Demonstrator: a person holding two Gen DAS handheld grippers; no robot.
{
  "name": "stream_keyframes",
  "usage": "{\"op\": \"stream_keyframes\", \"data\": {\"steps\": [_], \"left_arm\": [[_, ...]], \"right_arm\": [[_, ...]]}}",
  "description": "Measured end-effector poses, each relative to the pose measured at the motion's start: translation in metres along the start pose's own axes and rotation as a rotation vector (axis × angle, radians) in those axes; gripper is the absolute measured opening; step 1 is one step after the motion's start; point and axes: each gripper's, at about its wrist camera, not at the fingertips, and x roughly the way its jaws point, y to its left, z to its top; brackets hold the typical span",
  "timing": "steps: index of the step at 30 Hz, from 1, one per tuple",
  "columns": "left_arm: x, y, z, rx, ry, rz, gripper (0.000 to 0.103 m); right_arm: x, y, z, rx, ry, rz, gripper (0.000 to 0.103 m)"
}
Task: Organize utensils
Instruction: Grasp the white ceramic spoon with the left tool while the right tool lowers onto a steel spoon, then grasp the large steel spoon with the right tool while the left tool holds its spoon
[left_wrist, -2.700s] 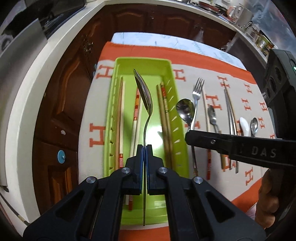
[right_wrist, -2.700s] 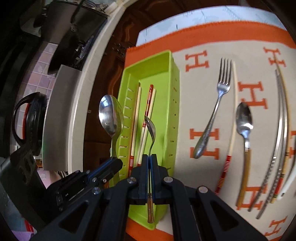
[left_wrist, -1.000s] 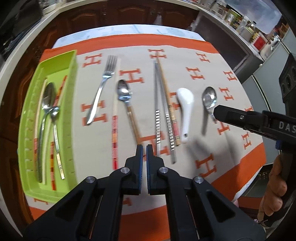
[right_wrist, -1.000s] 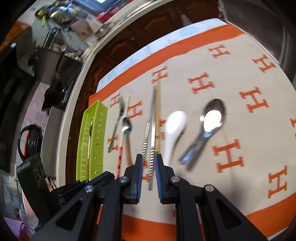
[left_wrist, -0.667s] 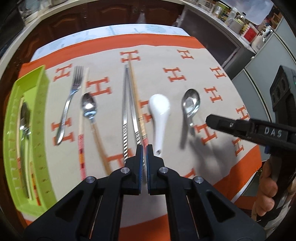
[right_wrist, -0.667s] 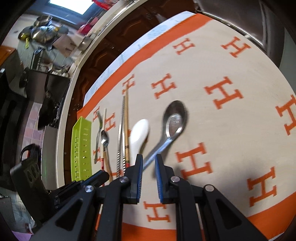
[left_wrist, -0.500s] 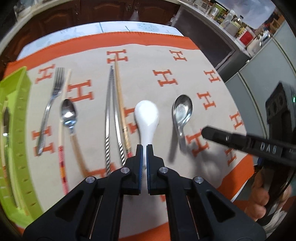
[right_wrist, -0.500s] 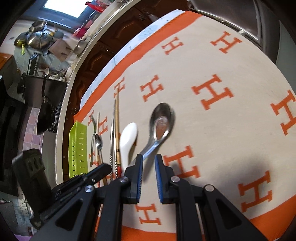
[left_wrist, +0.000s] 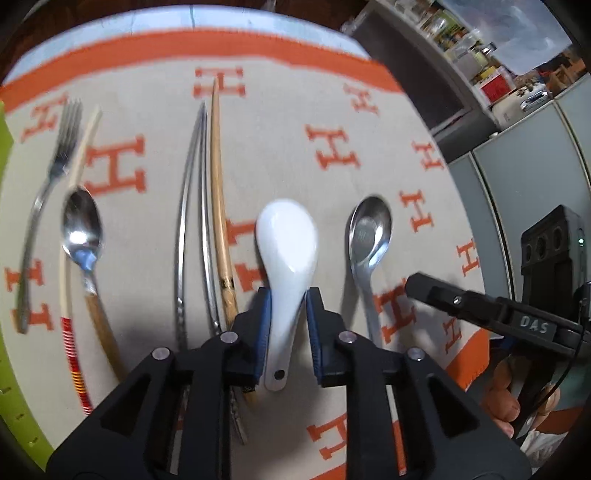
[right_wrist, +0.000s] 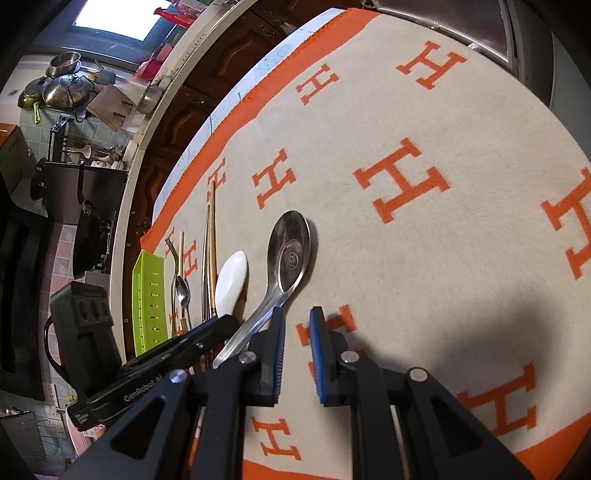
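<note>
Nearest the left wrist camera, the left gripper (left_wrist: 287, 295) has its jaws spread to either side of the handle of the white ceramic spoon (left_wrist: 288, 243); the blue pads (left_wrist: 263, 325) stand close beside the handle, but whether they touch it cannot be told. The spoon lies flat on the cream and orange cloth (left_wrist: 258, 147), bowl pointing away. Just right of it lies a steel spoon (left_wrist: 369, 236), bowl up, its handle running back toward the camera. In the right wrist view the right gripper (right_wrist: 295, 314) hangs low over the cloth with its jaws apart and nothing between them, and that steel spoon's handle (right_wrist: 255, 325) passes just beside the left finger. A person's hand (left_wrist: 517, 398) grips the right tool at the right edge of the left view. Left of the white spoon lie a wooden chopstick (left_wrist: 221, 206) and a pair of metal chopsticks (left_wrist: 195, 206), side by side. Farther left are a wooden-handled spoon (left_wrist: 83, 236), a pale chopstick with a red-striped end (left_wrist: 70, 332) and a fork (left_wrist: 48, 184). At the far left edge sits the green tray (right_wrist: 149, 295), well apart from both grippers; what it holds cannot be seen.
</note>
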Motion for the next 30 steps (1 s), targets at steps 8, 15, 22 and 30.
{"op": "stream_keyframes", "data": {"steps": [8, 15, 22, 30], "left_arm": [[0.006, 0.004, 0.009, -0.024, -0.015, -0.067, 0.016], [0.008, -0.004, 0.006, -0.015, -0.032, -0.090, 0.013], [-0.007, -0.027, 0.000, 0.075, -0.126, 0.080, 0.009], [-0.057, -0.026, -0.022, 0.123, -0.235, 0.187, 0.004]], "right_arm": [[-0.001, -0.009, 0.001, 0.021, -0.007, -0.007, 0.013], [-0.003, -0.011, 0.000, 0.030, -0.011, -0.006, 0.013], [0.007, -0.015, -0.001, 0.098, 0.046, 0.102, 0.016], [0.025, -0.019, 0.002, 0.195, 0.077, 0.170, 0.026]]}}
